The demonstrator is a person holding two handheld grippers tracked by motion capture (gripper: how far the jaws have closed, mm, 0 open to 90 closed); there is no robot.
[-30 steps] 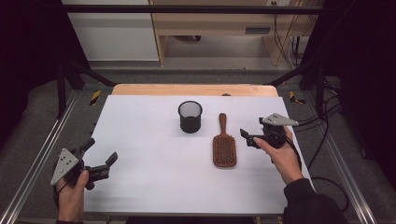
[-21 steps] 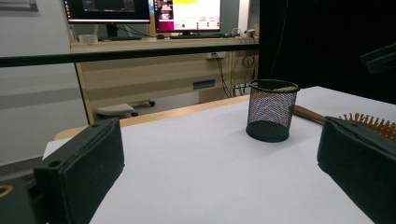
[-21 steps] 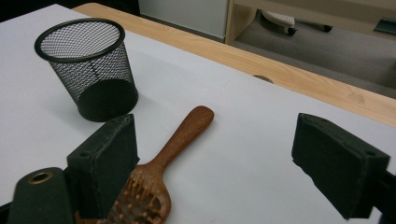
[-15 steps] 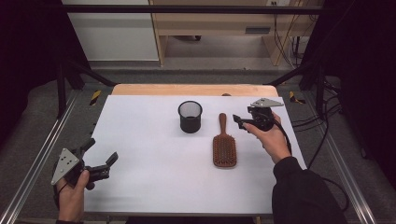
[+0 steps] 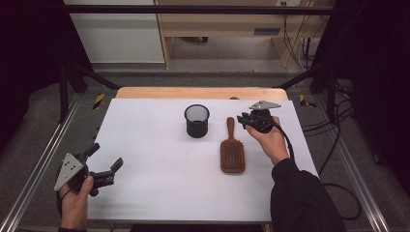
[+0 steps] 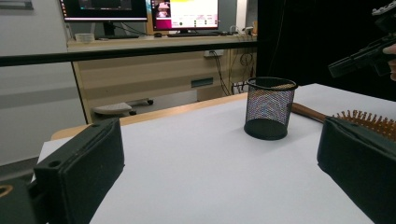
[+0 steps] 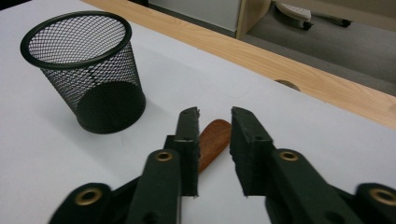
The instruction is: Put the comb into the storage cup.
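While the right hand-held gripper (image 5: pixel 242 119) hovers right of centre in the high view, its jaws stand slightly apart above the handle end of the wooden hairbrush (image 5: pixel 232 151), pinching nothing. At lower left, the left hand-held gripper (image 5: pixel 105 162) is spread wide. A mesh cup (image 5: pixel 197 121) stands left of the hairbrush on the white counter (image 5: pixel 154 174).

hairbrush (image 5: pixel 232 155): brown wood, bristles seemingly orange | cup (image 5: pixel 197 121): black mesh | table (image 5: pixel 154 145): white
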